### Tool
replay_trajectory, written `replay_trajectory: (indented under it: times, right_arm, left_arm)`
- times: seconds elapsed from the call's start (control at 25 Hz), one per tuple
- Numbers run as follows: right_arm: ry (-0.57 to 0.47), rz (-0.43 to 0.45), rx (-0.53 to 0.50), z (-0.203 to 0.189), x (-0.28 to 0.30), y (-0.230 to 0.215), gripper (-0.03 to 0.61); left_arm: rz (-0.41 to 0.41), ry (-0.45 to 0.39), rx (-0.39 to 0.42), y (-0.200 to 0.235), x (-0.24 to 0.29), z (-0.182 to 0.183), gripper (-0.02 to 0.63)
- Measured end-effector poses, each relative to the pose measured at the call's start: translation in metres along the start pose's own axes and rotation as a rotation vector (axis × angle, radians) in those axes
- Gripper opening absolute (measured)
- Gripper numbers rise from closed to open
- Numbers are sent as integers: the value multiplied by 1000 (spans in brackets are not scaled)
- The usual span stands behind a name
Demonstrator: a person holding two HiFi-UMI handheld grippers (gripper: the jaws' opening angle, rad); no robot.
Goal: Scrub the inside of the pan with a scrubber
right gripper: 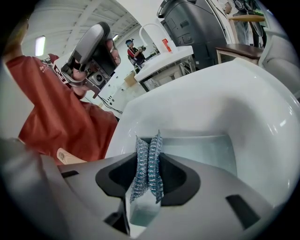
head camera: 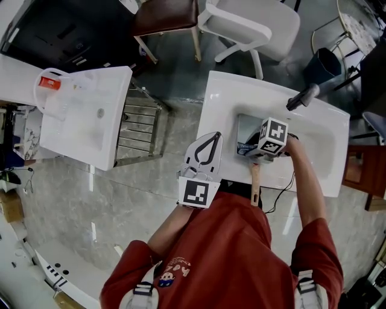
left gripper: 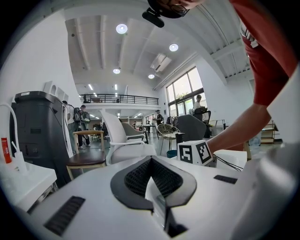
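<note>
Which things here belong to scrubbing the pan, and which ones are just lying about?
Job in hand:
- pan, sitting in the white sink
- scrubber, clamped in the right gripper

Lying about:
- red-labelled bottle on the other sink
- metal rack
- brown chair and white chair
- left gripper, shut on nothing, idle
</note>
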State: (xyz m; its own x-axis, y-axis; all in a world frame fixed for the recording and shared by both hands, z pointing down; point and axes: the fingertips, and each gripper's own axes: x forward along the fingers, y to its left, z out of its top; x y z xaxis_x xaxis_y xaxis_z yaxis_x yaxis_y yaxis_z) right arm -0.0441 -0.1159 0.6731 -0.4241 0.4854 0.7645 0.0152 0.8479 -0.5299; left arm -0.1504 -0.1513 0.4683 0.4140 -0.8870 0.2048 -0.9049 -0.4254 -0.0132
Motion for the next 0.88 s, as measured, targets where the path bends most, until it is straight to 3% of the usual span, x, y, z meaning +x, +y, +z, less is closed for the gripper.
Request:
replay_trajectory:
  times: [0.32, 0.56, 0.88]
  right_arm:
    - [-5, -134, -48, -1, 0, -25, 152]
    - [-14, -346, -98, 1, -3, -57, 153]
    - [-29, -552, -129, -1, -2, -95, 152]
  left_arm:
    - [-7, 20, 7, -1, 3, -7, 11]
    - [-1, 33, 7, -2, 5, -10, 11]
    - [-7, 52, 14, -9, 7, -16, 11]
